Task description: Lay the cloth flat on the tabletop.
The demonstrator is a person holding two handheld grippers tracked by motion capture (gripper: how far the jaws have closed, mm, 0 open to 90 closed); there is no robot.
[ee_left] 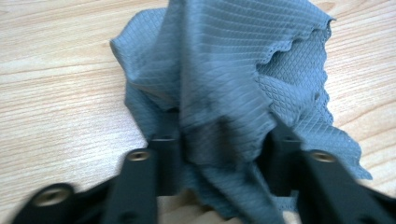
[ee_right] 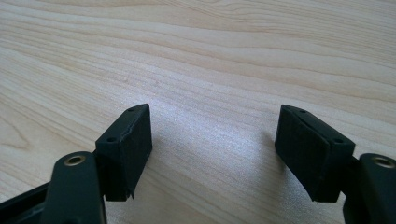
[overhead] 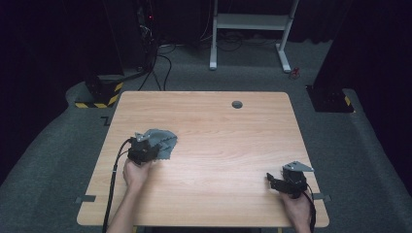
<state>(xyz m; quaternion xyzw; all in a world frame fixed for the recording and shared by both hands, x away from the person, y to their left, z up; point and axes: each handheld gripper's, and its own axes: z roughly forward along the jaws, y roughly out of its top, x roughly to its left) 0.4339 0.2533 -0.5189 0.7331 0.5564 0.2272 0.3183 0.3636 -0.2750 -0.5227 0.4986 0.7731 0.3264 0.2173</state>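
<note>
Left tongs (ee_left: 219, 154) are clamped onto a bunched-up fold of the grey cloth (ee_left: 224, 70), which sits crumpled on the left side of the wooden counter (overhead: 218, 145). Right tongs (ee_right: 212, 149) are spread wide with nothing between them, just over bare wood near the right edge.

Bright tabletop, dark room, blur at the left-hand tongs

Overhead light is falling on the pale rectangular wooden table (overhead: 218, 145) while the surroundings are lying in near darkness. In the left gripper view, motion blur is smearing the crumpled grey-blue waffle-weave cloth (ee_left: 224, 74) between the jaws. In the right gripper view, a whitish sheen is glaring between the jaws, with soft shadows beside them.
</note>
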